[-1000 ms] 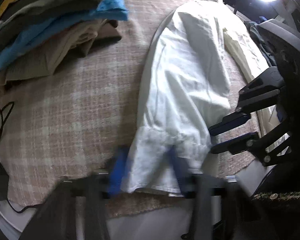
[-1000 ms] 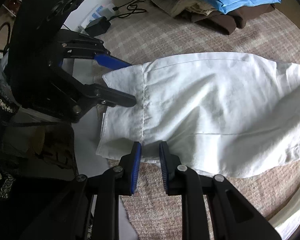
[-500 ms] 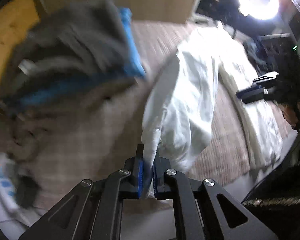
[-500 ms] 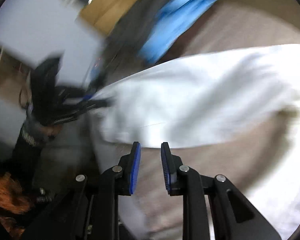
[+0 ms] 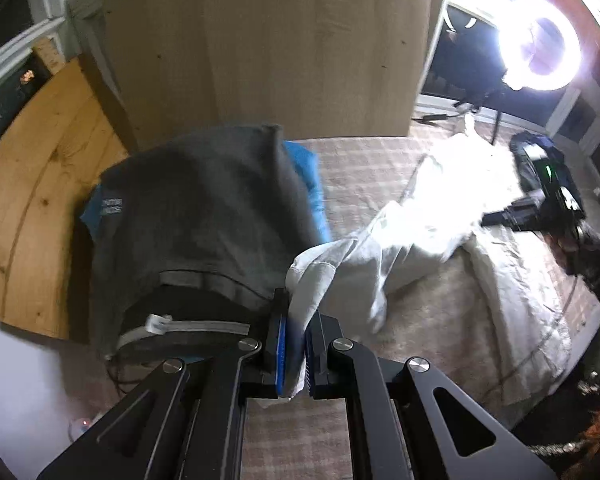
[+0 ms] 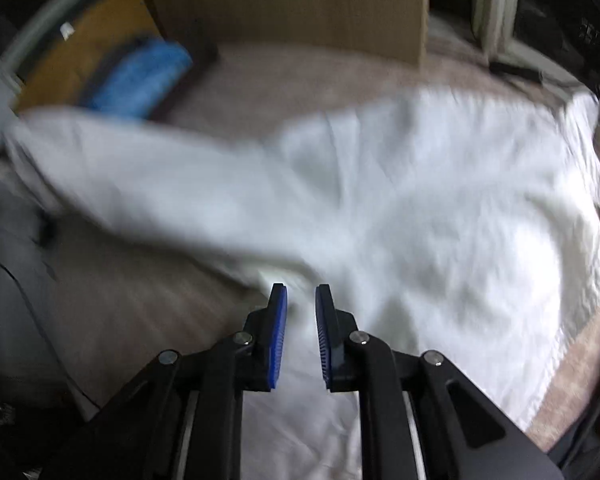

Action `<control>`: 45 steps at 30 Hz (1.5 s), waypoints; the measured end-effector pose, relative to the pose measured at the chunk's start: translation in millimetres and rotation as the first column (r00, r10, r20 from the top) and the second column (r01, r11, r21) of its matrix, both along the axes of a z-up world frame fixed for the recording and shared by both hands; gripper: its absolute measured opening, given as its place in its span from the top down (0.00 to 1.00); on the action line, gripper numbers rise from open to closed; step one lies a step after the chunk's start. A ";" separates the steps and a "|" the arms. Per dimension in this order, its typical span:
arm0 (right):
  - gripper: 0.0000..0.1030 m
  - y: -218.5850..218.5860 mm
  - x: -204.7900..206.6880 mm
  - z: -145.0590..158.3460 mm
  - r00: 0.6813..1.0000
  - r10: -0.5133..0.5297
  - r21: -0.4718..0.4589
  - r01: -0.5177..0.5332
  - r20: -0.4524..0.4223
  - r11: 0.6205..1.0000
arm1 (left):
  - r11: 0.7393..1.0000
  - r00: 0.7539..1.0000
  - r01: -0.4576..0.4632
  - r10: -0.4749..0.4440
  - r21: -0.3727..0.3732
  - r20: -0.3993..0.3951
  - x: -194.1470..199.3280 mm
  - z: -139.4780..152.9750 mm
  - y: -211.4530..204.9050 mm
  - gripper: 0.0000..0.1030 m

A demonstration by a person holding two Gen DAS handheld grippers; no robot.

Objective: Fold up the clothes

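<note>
A white garment (image 5: 404,240) stretches across the plaid bed cover (image 5: 360,160). My left gripper (image 5: 296,354) is shut on one hemmed end of it and holds that end raised off the bed, next to the clothes pile. In the right wrist view the white garment (image 6: 420,208) fills the middle, blurred by motion. My right gripper (image 6: 301,312) hovers over its near edge, its jaws closing but still apart. White cloth shows behind the gap; the pads do not press on it. The right gripper (image 5: 496,219) also shows far right in the left wrist view.
A pile of folded clothes (image 5: 204,216), dark grey on top with blue beneath, sits at the left of the bed. An off-white cloth (image 5: 520,312) lies along the bed's right side. A tan panel (image 5: 268,40) stands behind. A ring light (image 5: 540,54) glares at top right.
My left gripper closed on the garment's end and lifted it up toward the clothes pile. My right gripper left that end and swept sideways along the garment.
</note>
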State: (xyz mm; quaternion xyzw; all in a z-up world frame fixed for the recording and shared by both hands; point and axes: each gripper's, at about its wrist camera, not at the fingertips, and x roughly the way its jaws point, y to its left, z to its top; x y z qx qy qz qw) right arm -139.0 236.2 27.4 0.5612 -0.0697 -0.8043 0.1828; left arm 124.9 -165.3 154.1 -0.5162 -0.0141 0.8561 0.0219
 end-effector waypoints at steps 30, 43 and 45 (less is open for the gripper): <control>0.97 -80.5 -109.7 -25.1 0.870 -0.145 0.173 0.070 0.470 0.982 | 0.902 0.942 0.330 -0.333 0.277 -0.038 119.0 -42.4 123.1 0.94; 0.98 9.9 -89.9 54.2 0.938 -0.139 -0.013 0.151 0.319 0.988 | 0.848 0.858 0.512 -0.494 0.141 -0.142 113.7 15.0 220.8 0.94; 0.98 19.9 -86.6 56.6 0.945 -0.122 -0.040 0.140 0.304 0.989 | 0.840 0.849 0.527 -0.514 0.128 -0.123 113.1 11.8 258.5 0.94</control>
